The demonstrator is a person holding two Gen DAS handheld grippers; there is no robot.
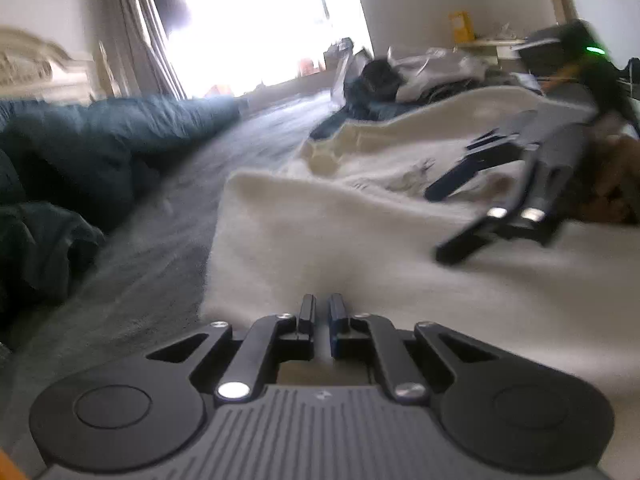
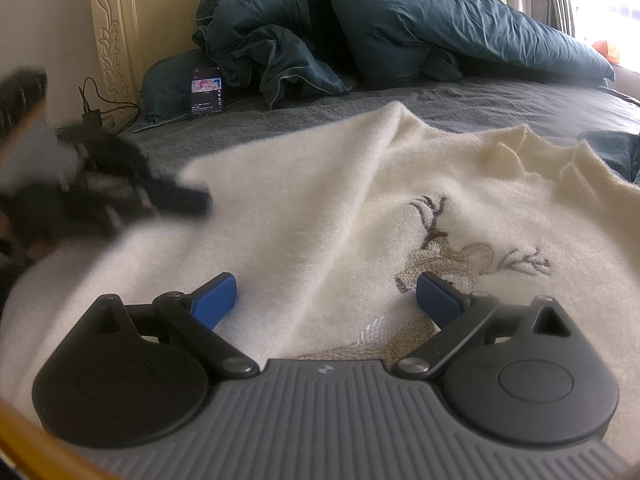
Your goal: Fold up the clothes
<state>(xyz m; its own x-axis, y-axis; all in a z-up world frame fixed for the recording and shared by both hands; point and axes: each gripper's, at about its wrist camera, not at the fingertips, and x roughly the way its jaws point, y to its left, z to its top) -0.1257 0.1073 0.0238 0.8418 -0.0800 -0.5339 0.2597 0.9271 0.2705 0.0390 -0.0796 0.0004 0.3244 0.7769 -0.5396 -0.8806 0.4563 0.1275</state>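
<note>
A cream fluffy sweater (image 1: 360, 248) (image 2: 304, 200) with an embroidered deer (image 2: 440, 256) lies spread on the bed, its neckline (image 2: 540, 156) towards the far right. My left gripper (image 1: 322, 312) has its jaws nearly together at the sweater's left side, and a ridge of cloth rises up to the fingertips. In the right wrist view the left gripper (image 2: 188, 200) is a blur over that same edge. My right gripper (image 2: 326, 296) (image 1: 444, 224) stands wide open, blue pads (image 2: 216, 300) low over the sweater beside the deer, nothing pinched.
A teal duvet (image 2: 360, 20) (image 1: 100, 140) is heaped by the carved headboard (image 2: 116, 40). A lit phone (image 2: 207, 94) leans on a pillow, with cables (image 2: 96, 112) at the bed's corner. Grey sheet (image 1: 160, 260) runs left of the sweater. Clutter (image 1: 420, 68) is piled beyond.
</note>
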